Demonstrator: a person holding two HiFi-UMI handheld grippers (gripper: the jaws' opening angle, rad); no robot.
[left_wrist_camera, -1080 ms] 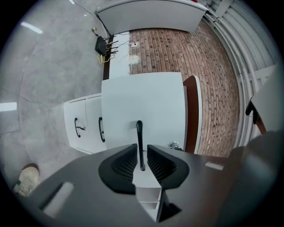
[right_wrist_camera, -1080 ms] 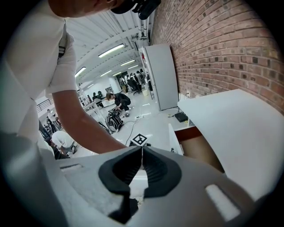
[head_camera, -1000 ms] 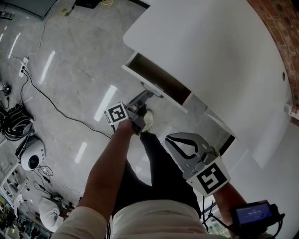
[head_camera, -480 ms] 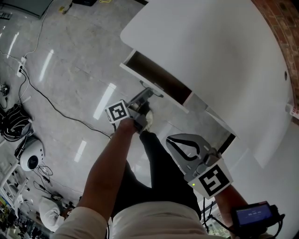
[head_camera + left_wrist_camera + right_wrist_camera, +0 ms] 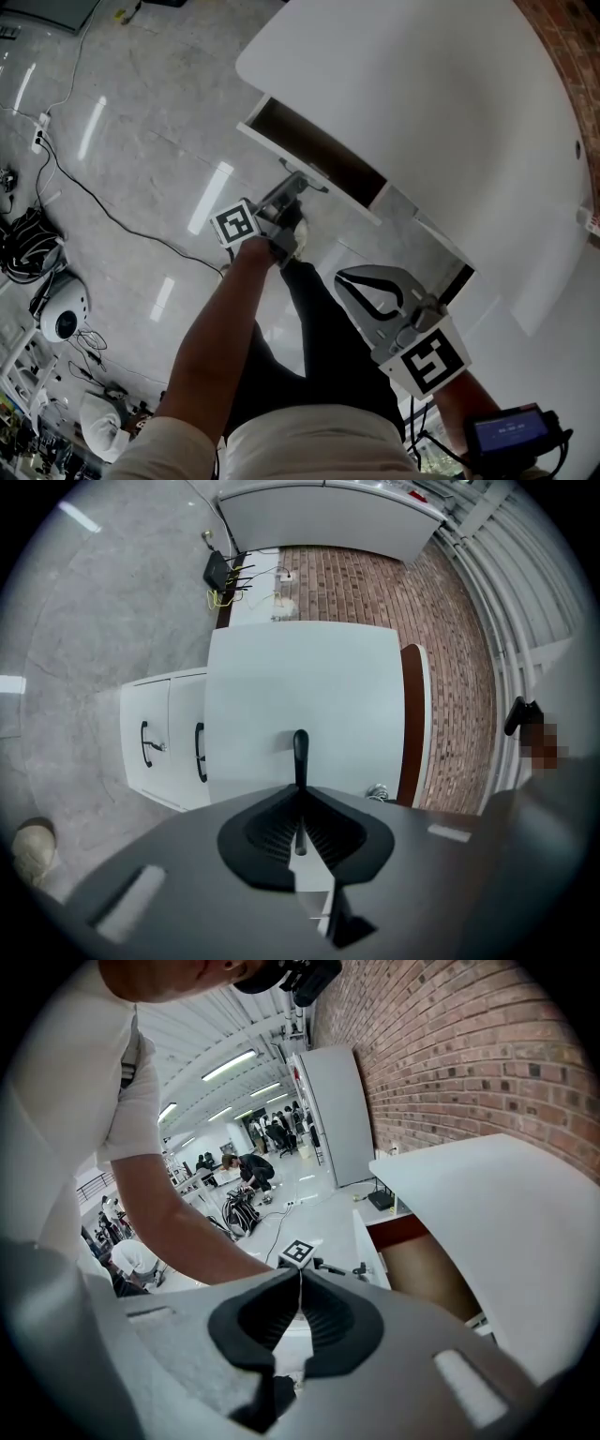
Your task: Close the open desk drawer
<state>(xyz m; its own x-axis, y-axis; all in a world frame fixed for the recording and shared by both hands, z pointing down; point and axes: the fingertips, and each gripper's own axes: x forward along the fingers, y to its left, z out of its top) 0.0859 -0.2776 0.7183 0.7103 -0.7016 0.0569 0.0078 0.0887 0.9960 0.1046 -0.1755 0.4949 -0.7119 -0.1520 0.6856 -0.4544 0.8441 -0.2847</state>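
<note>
So, I'm at the push stage: my left gripper (image 5: 292, 187) has its jaws clamped shut on the dark handle (image 5: 300, 747) of the drawer (image 5: 314, 150). The drawer hangs out from under the white desk (image 5: 422, 84), with its brown inside showing along the whole front. Its white front panel fills most of the left gripper view, so I judge the grip is square on. The next move, as I read it, is a straight shove along the runners toward the desk until the front sits flush with the neighbouring panel. It should be steady and level so the drawer does not bind. My right gripper (image 5: 345, 279) is idle, jaws pressed together on nothing, held low near my body and well apart from the drawer. I see nothing sticking up out of the drawer that would catch on the desk edge, though I can't see its far corner. Loose cables (image 5: 94, 192) trail over the grey floor well to the left, and a low cabinet (image 5: 173, 742) with two dark pulls stands beyond the desk. Neither is in the path of the push.
</note>
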